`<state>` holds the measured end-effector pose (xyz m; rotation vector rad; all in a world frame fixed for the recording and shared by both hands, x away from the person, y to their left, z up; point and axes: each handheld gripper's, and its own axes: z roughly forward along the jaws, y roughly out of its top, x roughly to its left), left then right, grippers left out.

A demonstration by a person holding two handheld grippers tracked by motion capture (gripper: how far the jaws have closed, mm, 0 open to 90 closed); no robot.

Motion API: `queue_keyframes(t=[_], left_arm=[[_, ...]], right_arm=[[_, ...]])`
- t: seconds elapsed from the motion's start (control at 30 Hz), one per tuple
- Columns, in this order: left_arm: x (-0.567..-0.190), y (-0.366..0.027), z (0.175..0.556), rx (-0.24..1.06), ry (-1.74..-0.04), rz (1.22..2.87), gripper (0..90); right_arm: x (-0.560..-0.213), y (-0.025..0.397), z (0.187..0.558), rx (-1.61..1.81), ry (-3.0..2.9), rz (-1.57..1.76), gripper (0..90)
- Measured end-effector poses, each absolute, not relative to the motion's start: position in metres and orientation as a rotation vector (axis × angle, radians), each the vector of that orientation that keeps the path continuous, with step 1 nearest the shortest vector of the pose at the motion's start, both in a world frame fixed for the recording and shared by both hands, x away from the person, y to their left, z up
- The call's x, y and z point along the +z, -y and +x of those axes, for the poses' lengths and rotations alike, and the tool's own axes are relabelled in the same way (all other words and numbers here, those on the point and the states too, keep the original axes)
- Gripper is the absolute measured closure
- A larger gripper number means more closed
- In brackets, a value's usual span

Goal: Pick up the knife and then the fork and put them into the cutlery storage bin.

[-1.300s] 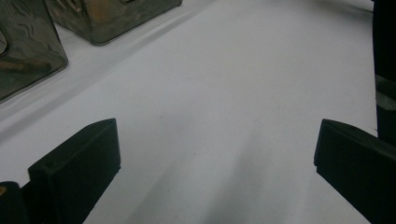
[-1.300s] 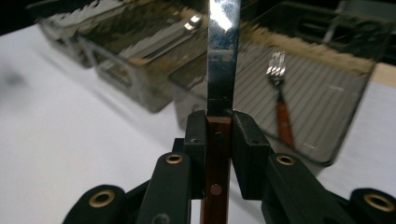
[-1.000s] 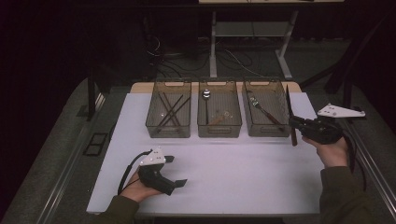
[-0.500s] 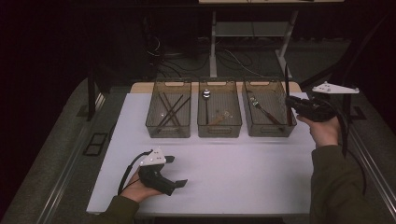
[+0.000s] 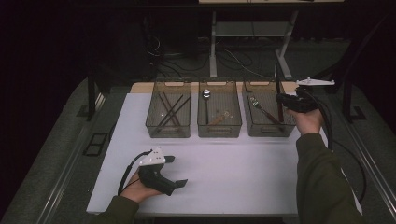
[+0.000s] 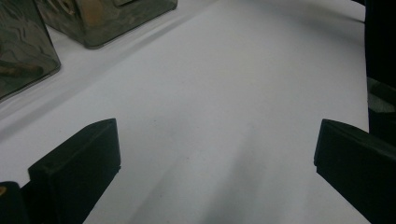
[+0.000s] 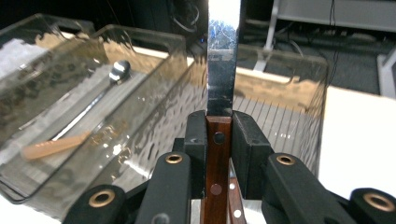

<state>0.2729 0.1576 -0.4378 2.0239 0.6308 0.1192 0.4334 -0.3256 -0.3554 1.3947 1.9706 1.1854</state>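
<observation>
Now the right gripper [image 5: 280,98] is higher over the right bin [image 5: 267,113], jaws pinching a knife [image 7: 219,116]. Left gripper [image 5: 176,171] jaws stay spread on the table [image 5: 243,163].

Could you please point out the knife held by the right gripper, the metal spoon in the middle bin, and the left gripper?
knife [image 7: 223,70], right gripper view, on the shiny blade above the jaws.
metal spoon [image 5: 206,94], high view, on its bowl.
left gripper [image 5: 176,171], high view, midway between its open fingertips.

Left gripper [image 6: 212,154] jaws spread wide over white tabletop [image 6: 224,93]; bins [image 6: 28,46] beyond.
</observation>
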Motion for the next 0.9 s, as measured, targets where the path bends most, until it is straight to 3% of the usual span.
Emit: queue_keyframes(t=[0.6, 0.9], left_arm=[[-0.438, -0.157, 0.273, 0.118, -0.620, 2.029, 0.0], [-0.438, -0.157, 0.273, 0.117, -0.619, 2.027, 0.0]], right_arm=[[-0.395, 0.313, 0.444, 1.001, -2.104, 1.483, 75.4], [-0.387, 0.318, 0.441, 1.081, -2.062, 1.488, 50.0]])
